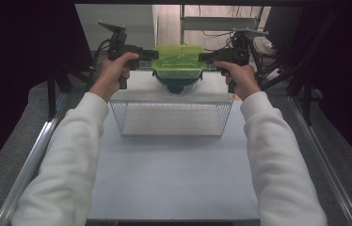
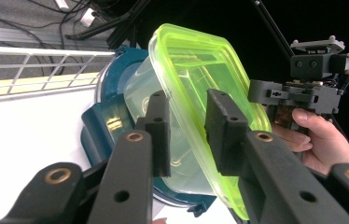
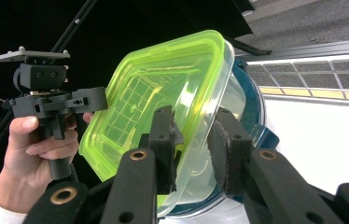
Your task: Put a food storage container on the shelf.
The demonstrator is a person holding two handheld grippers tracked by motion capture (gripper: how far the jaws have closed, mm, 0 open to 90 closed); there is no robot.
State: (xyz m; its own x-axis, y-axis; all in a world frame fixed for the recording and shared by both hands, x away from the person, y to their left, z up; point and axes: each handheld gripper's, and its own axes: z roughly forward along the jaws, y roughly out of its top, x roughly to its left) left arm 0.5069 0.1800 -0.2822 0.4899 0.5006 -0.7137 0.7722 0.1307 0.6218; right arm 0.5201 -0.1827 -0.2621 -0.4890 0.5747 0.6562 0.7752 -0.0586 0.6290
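Between the jaws of the left gripper the rim of a yellow-green lid is passing. One pad is standing against the clear box under that lid and the other over the lid's top. The jaws of the right gripper are straddling the opposite rim in the same way. On neither side can I tell whether the pads are pressing or merely bracketing the rim, since only a sliver of space is showing beside it. Taking the box at two opposite edges is keeping it level and stopping it from swinging, which one grip at a single edge would probably not manage. The box is sitting nested in a dark blue bowl, so the pair is travelling as one stack. That stack is hanging or resting just past the far wall of the wire basket, over the white tabletop; whether the bowl's base is touching the tabletop I cannot tell. Both grippers are pointing inward and facing each other across the stack, roughly level. The left hand and the right hand are wrapping the grips from below. Both arms in white sleeves are reaching forward almost straight, one along each side of the basket, with the elbows staying wide.
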